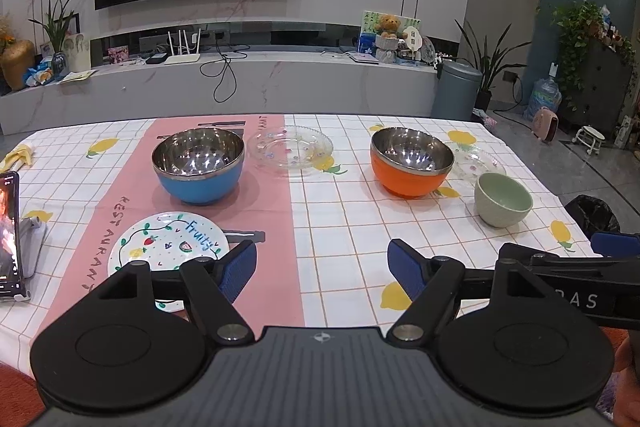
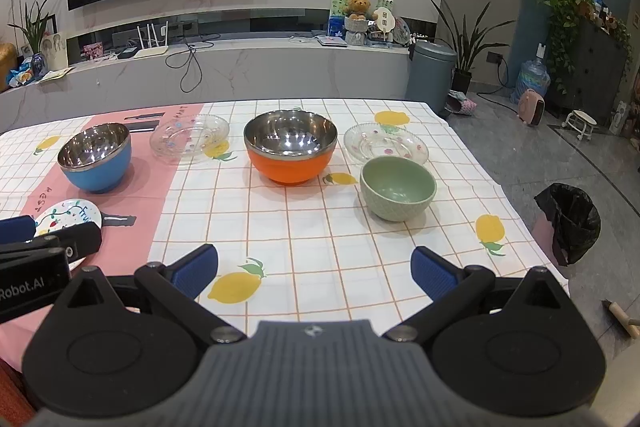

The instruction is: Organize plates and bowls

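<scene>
**Mia:** How many bowls were there?

**Ben:** Three. A blue bowl (image 1: 199,167), an orange bowl (image 2: 291,151) and a small green bowl (image 2: 397,193). The blue one and the orange one were shiny like metal inside. The green one was green all over, with a bumpy outside.

**Mia:** And plates?

**Ben:** Three too. Two were see-through glass with tiny colored dots. One was a white plate (image 1: 168,246) with fruit drawings and the word "Fruity" on it.

**Mia:** Where was it all?

**Ben:** On the table (image 2: 320,247), on a cloth with squares and yellow lemons and a pink strip. I'll start from the orange bowl. It stood near the middle. The first glass plate (image 1: 290,148) was to its left, and the blue bowl was further left, on the pink strip. The second glass plate (image 2: 385,143) was just to the right of the orange bowl, a bit behind. The green bowl was right and nearer, just in front of that glass plate. The white plate was far to the left and close to us, in front of the blue bowl.

**Mia:** Did the grabbers hold anything?

**Ben:** No. The left gripper (image 1: 322,267) was spread wide, with nothing between its blue pads. Its left finger hung over the edge of the white plate. The right gripper (image 2: 315,271) was spread wide too, over bare cloth with a lemon on it.

**Mia:** What else?

**Ben:** A phone (image 1: 9,235) stood at the left edge.
</scene>
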`<state>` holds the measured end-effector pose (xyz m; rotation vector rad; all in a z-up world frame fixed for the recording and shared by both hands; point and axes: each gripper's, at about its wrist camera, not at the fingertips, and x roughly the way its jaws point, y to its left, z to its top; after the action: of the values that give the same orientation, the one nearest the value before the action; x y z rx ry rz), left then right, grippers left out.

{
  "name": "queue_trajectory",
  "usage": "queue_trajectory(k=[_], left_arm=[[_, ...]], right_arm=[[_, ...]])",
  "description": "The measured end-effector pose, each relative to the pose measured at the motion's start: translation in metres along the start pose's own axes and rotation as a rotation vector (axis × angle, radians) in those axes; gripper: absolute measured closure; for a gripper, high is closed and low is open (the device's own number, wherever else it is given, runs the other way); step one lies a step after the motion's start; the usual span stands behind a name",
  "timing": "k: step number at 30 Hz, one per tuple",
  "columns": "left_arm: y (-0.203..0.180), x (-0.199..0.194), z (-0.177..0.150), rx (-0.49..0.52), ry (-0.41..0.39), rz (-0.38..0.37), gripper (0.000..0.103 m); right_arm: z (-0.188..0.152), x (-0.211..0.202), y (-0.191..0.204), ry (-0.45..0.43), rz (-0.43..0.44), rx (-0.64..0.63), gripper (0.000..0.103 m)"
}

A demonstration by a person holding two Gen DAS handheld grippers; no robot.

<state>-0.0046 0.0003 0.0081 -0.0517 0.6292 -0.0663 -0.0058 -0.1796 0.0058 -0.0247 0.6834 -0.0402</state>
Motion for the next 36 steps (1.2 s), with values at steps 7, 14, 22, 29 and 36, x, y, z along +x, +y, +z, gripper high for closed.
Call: queue_trajectory(k=[7,14,22,29,36], left_arm=[[0.0008,-0.0004,-0.0008,0.000,-0.001,0.000,0.015],[0.0018,-0.0010,-0.0009,-0.001,-0.007,0.007,0.015],[0.0018,-0.0015,-0.0008,-0.002,-0.008,0.007,0.015],[0.0017,-0.0024,-0.0002,-0.001,-0.008,0.014,0.015],[0.0020,-0.0032,0.0002,-0.003,-0.007,0.014,0.015]], right_arm=[[-0.0001,0.0000,0.0001,0.000,0.000,0.000,0.003],[0.0001,0.0000,0.0001,0.001,0.000,0.000,0.003],[-0.0012,0.0006,0.0003,0.002,0.000,0.000,0.003],[-0.0018,0.0003,0.0002,0.003,0.002,0.003,0.003],[-0.0034,0.0003,0.0010,0.006,0.003,0.002,0.003]])
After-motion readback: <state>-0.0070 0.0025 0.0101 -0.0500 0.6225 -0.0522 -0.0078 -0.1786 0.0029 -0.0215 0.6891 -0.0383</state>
